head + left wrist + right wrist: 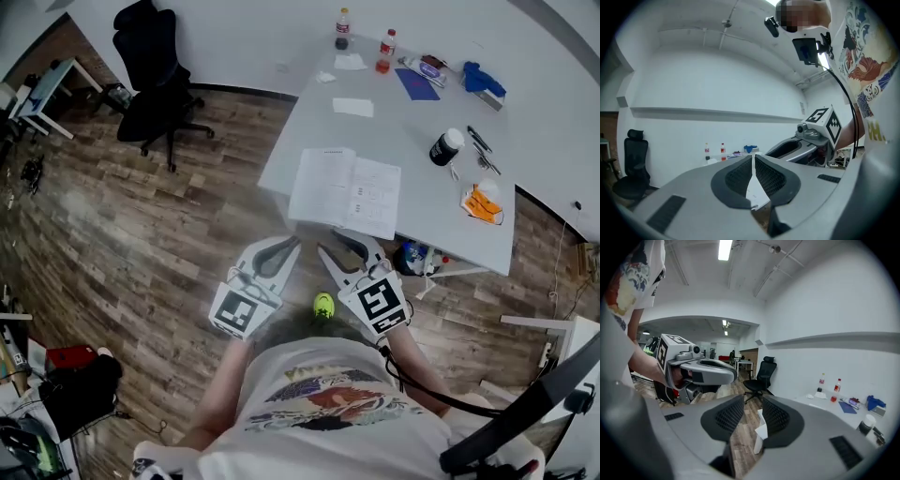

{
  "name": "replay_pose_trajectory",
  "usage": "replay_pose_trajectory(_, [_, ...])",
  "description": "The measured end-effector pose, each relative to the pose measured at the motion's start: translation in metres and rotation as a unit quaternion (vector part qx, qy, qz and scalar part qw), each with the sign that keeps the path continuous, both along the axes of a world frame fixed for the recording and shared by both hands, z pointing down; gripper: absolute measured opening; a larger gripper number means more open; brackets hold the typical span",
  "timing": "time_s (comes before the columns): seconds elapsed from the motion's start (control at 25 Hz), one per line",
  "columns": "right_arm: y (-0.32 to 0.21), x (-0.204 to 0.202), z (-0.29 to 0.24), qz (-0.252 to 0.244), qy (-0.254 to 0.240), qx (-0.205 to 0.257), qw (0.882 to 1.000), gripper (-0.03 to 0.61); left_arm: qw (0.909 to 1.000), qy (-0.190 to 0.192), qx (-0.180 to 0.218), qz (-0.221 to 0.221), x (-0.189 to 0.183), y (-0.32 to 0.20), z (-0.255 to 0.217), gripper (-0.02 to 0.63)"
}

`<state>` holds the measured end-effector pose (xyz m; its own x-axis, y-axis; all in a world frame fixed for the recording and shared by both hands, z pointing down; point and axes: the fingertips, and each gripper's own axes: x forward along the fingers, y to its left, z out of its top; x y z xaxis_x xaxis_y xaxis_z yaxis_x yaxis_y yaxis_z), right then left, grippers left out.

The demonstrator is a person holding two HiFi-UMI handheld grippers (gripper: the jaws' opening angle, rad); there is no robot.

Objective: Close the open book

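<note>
The open book point(347, 192) lies flat, pages up, at the near edge of the white table point(412, 202). Both grippers hover over the wooden floor, just short of that edge and apart from the book. My left gripper point(293, 243) points at the book's left page; in its own view the pads point(740, 176) meet at the tips with nothing between them, and the book's white pages point(757, 194) show beyond. My right gripper point(341, 245) points at the right page, and its jaws point(752, 406) stand apart with nothing between them.
A black office chair point(155, 80) stands on the floor to the far left. On the table behind the book are two bottles point(342, 28), a blue notebook point(415, 84), a black jar point(446, 145), pens point(480, 141) and an orange packet point(483, 204).
</note>
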<state>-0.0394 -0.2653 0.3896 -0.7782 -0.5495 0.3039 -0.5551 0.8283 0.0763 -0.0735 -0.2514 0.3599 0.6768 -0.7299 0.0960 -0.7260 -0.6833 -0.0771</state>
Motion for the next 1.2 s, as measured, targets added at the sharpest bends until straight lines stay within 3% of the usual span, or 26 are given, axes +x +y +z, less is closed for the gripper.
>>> replay_pose_trajectory(0.24, [-0.026, 0.0, 0.017, -0.011, -0.004, -0.026, 1.0, 0.106, 0.9999, -0.009, -0.008, -0.006, 0.003, -0.033, 0.016, 0.014])
replay_pose_trajectory(0.4, [-0.04, -0.001, 0.037, 0.003, -0.014, -0.052, 0.999, 0.106, 0.9996, -0.027, 0.0, 0.012, 0.004, -0.052, 0.038, 0.014])
replay_pose_trajectory(0.64, [-0.07, -0.011, 0.064, 0.041, -0.006, -0.069, 0.997, 0.106, 0.9994, -0.012, -0.015, 0.03, -0.004, -0.087, 0.063, 0.014])
replay_pose_trajectory(1.2, [-0.109, -0.024, 0.168, 0.078, 0.06, -0.119, 0.988, 0.106, 0.9975, 0.002, -0.053, 0.047, -0.033, -0.133, 0.143, 0.014])
